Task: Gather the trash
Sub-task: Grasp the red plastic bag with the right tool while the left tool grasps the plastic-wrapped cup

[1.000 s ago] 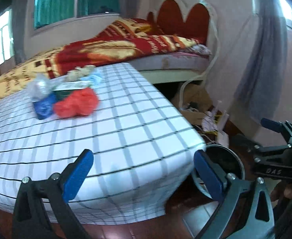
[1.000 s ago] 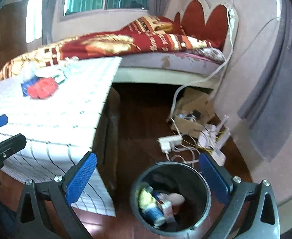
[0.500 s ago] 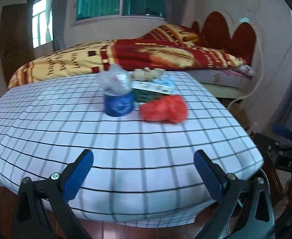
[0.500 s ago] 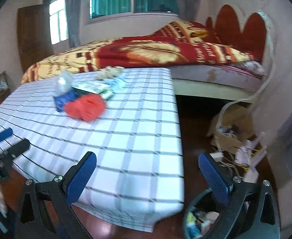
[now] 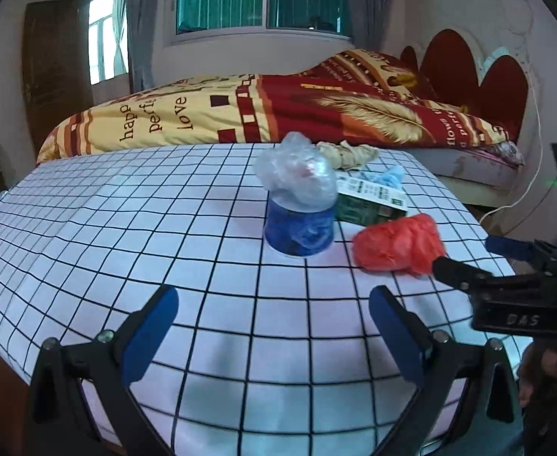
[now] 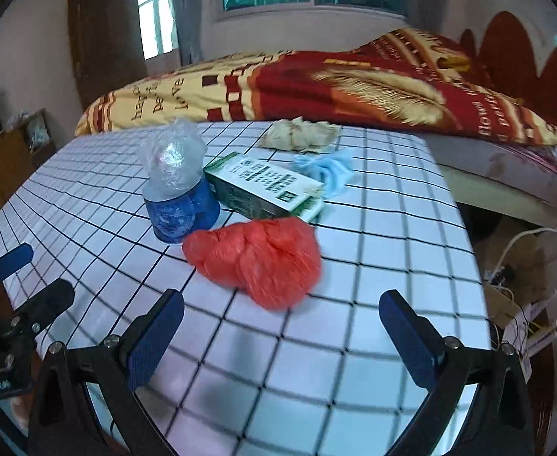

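Observation:
Trash lies on a checked tablecloth (image 5: 164,228). A crumpled red plastic bag (image 6: 259,258) (image 5: 396,245) lies nearest. Behind it stand a blue cup stuffed with clear plastic (image 6: 179,197) (image 5: 297,205), a green-and-white carton (image 6: 267,190) (image 5: 369,199), a light blue wad (image 6: 327,167) and crumpled beige paper (image 6: 301,135). My right gripper (image 6: 282,334) is open and empty, just in front of the red bag. My left gripper (image 5: 274,334) is open and empty, in front of the cup. The right gripper also shows in the left wrist view (image 5: 480,262).
A bed with a red and yellow blanket (image 5: 278,114) stands behind the table. Cables and clutter (image 6: 518,292) lie on the floor to the right of the table. A wooden cabinet (image 6: 0,159) stands at the left.
Both grippers have swung left from the floor bin and moved in over the table toward the trash. Both stay open and empty.

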The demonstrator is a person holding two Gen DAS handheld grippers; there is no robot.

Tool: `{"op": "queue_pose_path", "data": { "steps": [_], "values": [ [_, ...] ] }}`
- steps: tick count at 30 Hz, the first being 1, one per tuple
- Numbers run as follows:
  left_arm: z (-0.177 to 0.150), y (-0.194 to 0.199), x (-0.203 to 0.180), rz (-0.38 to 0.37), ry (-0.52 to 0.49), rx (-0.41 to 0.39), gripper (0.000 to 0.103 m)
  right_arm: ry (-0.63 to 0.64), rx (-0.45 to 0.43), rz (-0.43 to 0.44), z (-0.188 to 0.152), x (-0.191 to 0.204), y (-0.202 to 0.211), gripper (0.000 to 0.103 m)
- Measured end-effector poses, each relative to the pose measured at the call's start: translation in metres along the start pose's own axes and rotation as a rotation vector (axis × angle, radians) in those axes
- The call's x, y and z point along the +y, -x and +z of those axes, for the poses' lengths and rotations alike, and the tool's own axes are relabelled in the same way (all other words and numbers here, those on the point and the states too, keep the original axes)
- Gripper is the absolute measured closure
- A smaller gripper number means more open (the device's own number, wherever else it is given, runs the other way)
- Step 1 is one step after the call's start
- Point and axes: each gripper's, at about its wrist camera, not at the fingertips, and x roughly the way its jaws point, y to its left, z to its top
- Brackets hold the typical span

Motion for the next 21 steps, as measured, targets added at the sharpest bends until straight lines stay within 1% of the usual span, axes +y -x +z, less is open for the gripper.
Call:
{"op": "queue_pose_path", "data": {
  "steps": [3,7,8,9,10,11,12,13,14,17,19,21],
  "values": [
    [0.001,-0.012,0.005,0.0,0.016,0.013,0.003,0.012,0.031,0.009,0.011,0.005,-0.024,0.0],
    [0.002,-0.026,0.007,-0.005,0.022,0.038,0.003,0.015,0.071,0.025,0.02,0.006,-0.045,0.0],
    [0.002,-0.03,0.006,-0.006,0.022,0.045,0.003,0.017,0.083,0.032,0.021,0.006,-0.05,0.002],
    [0.003,-0.033,0.006,-0.008,0.022,0.049,0.003,0.015,0.091,0.043,0.021,0.006,-0.054,0.005],
    [0.003,-0.036,0.005,-0.011,0.023,0.052,0.003,0.012,0.101,0.056,0.02,0.006,-0.057,0.02],
    [0.005,-0.038,0.004,-0.015,0.023,0.056,0.005,0.007,0.113,0.074,0.019,0.005,-0.06,0.04],
    [0.006,-0.04,0.003,-0.022,0.025,0.059,0.006,0.001,0.121,0.096,0.017,0.004,-0.06,0.046],
    [0.008,-0.041,0.001,-0.028,0.026,0.059,0.006,0.002,0.116,0.108,0.014,0.002,-0.057,0.054],
    [0.009,-0.042,0.0,-0.036,0.027,0.056,0.007,0.009,0.11,0.111,0.011,0.001,-0.05,0.058],
    [0.015,-0.043,-0.005,-0.051,0.025,0.04,0.008,0.014,0.063,0.087,0.008,-0.01,-0.025,0.06],
    [0.022,-0.047,-0.01,-0.053,0.021,0.028,0.01,0.005,0.025,0.042,0.01,-0.02,-0.014,0.06],
    [0.031,-0.054,-0.012,-0.057,0.031,0.028,0.012,-0.019,0.001,-0.009,0.016,-0.031,-0.013,0.06]
  ]
}}
